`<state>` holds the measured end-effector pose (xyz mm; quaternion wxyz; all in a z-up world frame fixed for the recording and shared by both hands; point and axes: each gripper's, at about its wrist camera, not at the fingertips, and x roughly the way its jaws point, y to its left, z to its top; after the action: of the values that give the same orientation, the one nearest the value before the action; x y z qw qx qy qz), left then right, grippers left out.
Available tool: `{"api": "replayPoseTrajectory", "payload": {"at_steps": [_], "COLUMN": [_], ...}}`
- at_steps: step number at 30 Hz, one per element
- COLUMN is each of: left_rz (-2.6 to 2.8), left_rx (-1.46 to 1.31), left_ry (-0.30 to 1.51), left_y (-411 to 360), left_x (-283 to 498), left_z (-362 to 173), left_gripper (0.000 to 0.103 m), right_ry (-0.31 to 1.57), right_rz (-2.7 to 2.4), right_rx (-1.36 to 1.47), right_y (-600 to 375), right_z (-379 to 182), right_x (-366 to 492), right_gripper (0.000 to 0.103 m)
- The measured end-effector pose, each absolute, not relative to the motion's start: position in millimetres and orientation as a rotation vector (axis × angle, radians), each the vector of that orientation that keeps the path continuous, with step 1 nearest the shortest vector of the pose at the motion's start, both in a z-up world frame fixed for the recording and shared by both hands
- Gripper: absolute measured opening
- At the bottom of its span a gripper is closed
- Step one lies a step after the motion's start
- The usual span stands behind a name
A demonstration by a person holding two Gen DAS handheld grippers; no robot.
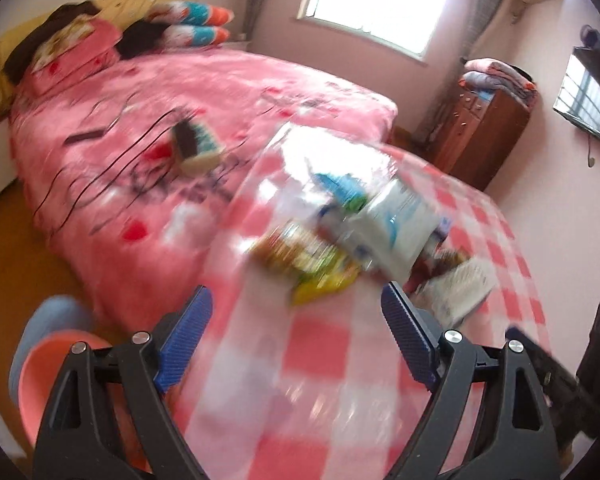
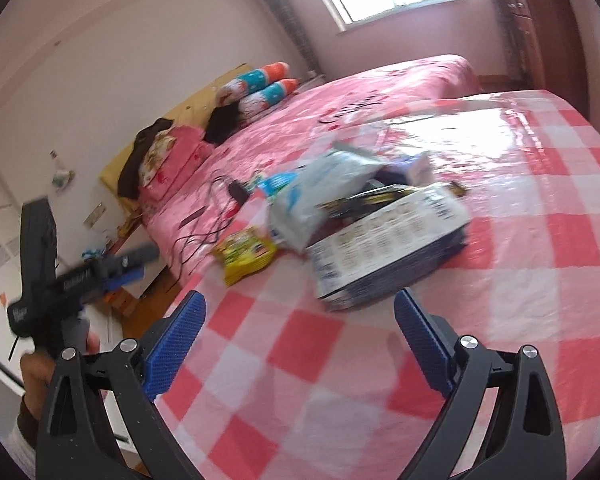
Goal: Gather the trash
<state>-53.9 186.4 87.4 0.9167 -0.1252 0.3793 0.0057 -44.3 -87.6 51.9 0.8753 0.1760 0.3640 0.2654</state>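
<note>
On the checked table (image 2: pixel 380 360), both the left gripper (image 1: pixel 296 312) and right gripper (image 2: pixel 300 316) have jaws wide apart, empty; the trash pile (image 1: pixel 360 236) is blurred.

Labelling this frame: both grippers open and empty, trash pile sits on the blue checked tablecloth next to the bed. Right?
One thing is off: the tablecloth is pink and white checked, not blue, as the right wrist view shows. The rest holds: left gripper and right gripper are open and empty, and the trash pile sits on it beside the bed.
</note>
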Motion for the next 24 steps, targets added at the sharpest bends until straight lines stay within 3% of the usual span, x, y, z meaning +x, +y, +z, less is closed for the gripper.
{"api": "replayPoseTrajectory", "payload": {"at_steps": [16,20,24], "left_rz": [-0.038,-0.059,-0.097], "left_rx": [-0.334,-0.36,-0.393], "left_ry": [0.866,0.894,0.925], "left_y": [171,170,170], "left_x": [126,147,162], "left_z": [58,43,31], "left_gripper": [0.087,0.085,0.073], "right_ry": [0.81,0.835,0.872], "right_rz": [0.509,0.532,0.556], "right_rx": [0.254,0.242,0.259], "right_y": [-128,-117,-111], "right_z": [59,52,44], "right_x": [87,126,160], "right_gripper": [0.094,0.082,0.079]}}
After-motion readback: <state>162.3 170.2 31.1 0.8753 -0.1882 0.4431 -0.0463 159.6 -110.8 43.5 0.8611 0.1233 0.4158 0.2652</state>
